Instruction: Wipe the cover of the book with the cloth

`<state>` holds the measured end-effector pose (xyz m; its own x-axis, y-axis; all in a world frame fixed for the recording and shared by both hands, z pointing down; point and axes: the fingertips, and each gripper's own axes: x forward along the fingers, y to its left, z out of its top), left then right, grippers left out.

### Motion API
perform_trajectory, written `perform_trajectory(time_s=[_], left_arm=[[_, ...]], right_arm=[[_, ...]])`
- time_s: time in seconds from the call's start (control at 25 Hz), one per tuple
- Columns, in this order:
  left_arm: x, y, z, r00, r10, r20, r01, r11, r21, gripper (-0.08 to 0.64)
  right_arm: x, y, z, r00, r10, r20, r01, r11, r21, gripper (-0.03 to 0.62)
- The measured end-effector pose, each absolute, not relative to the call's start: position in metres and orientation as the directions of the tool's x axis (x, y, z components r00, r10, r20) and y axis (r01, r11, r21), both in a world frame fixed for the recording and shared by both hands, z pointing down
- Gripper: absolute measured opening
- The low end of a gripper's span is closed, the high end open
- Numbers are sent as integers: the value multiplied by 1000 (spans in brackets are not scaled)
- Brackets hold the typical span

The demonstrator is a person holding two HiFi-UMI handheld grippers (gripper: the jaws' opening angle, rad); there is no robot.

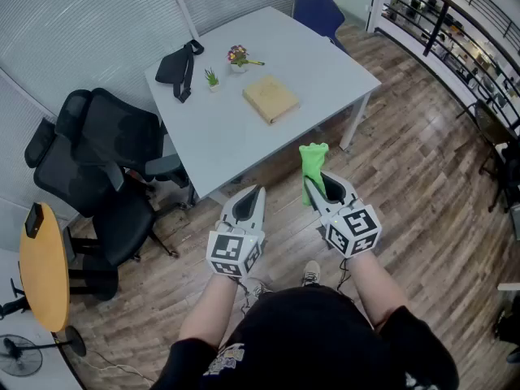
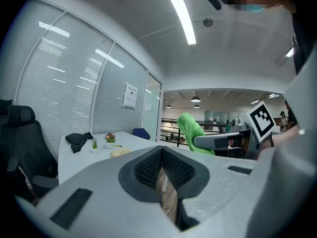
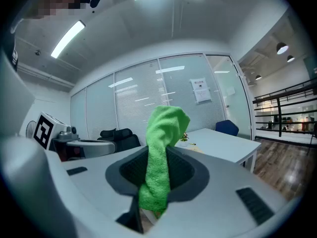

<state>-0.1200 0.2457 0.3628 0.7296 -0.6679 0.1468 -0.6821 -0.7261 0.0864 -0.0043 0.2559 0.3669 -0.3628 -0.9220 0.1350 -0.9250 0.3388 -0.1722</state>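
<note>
A tan book (image 1: 270,97) lies flat on the white table (image 1: 325,63), well ahead of both grippers; it shows small in the left gripper view as the book (image 2: 120,152). My right gripper (image 1: 318,184) is shut on a green cloth (image 1: 313,167) that stands up out of its jaws, seen close as the cloth (image 3: 161,157) in the right gripper view. My left gripper (image 1: 253,195) is shut with nothing in it, jaws together (image 2: 161,175). Both are held over the wooden floor, short of the table's near edge.
On the table's far side lie a black bag (image 1: 180,67), a small green plant (image 1: 212,79) and a flower pot (image 1: 238,56). Black office chairs (image 1: 97,161) stand left of the table, a blue chair (image 1: 319,15) behind it, a round yellow table (image 1: 45,266) at far left.
</note>
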Motion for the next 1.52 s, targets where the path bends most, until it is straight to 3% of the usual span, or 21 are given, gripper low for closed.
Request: perform_trajectory(time_s=[0.88, 0.92, 1.0, 1.52], left_arm=[[-111, 249, 357, 687, -714, 135, -725, -685, 69, 8], [-110, 248, 356, 678, -723, 132, -734, -676, 67, 15], [-106, 246, 354, 664, -737, 127, -747, -662, 66, 104], [-58, 246, 353, 619, -774, 130, -784, -620, 40, 193]], right_arm=[[11, 261, 362, -393, -916, 82, -910, 375, -175, 101], [14, 260, 361, -396, -915, 79, -908, 378, -178, 101], [20, 259, 359, -406, -911, 73, -904, 388, -179, 101], [83, 265, 351, -428, -902, 59, -895, 414, -165, 101]])
